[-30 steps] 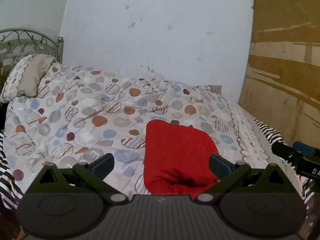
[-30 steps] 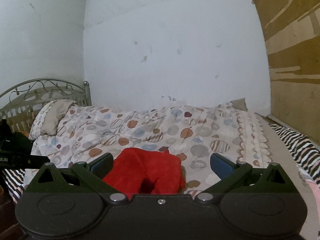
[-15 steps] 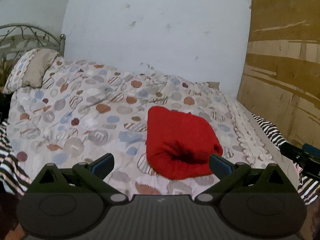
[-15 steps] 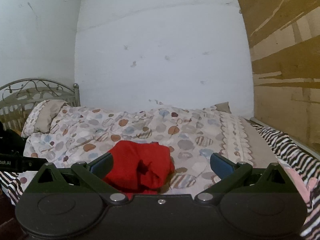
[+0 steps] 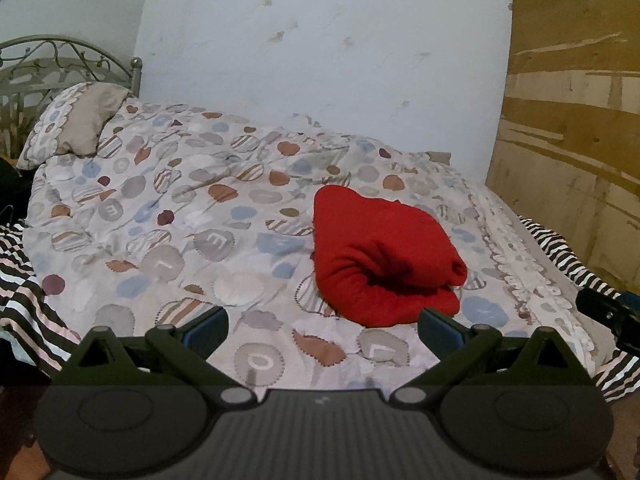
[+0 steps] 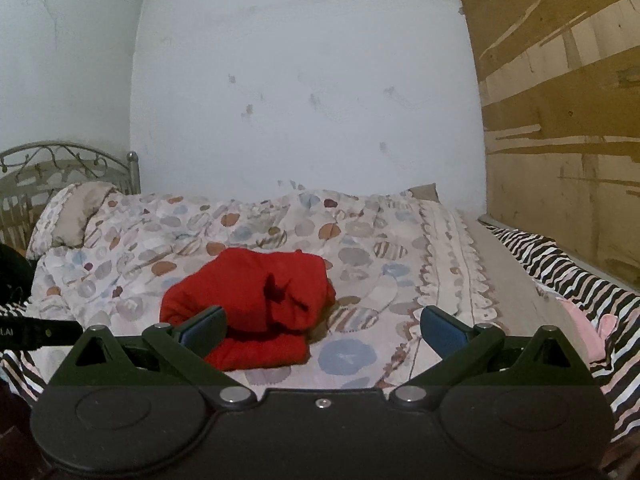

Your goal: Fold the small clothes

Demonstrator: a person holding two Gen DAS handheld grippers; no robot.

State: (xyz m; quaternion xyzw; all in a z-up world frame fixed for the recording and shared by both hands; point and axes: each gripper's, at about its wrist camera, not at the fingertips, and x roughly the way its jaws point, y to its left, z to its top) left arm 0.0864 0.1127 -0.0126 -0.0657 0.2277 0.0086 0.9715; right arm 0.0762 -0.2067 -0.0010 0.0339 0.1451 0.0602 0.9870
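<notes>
On the bed: my red garment (image 5: 380,252) lies folded on the quilt (image 5: 180,216), at 1 o'clock.
Left hand-held gripper (image 5: 322,326): wide, empty.
Right hand-held gripper (image 6: 323,326): wide, empty; garment at 11 o'clock.

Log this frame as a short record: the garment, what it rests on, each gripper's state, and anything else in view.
garment: red garment, folded into a thick bundle, lying free
surface: patterned quilt on a bed
left gripper: open, empty, apart from the garment
right gripper: open, empty, not gripping the garment
pillow: at the head of the bed, by the metal headboard
striped sheet: along the bed's right edge
pink cloth: on the striped sheet; what it is cannot be told
backdrop: white wall, brown board on the right
</notes>
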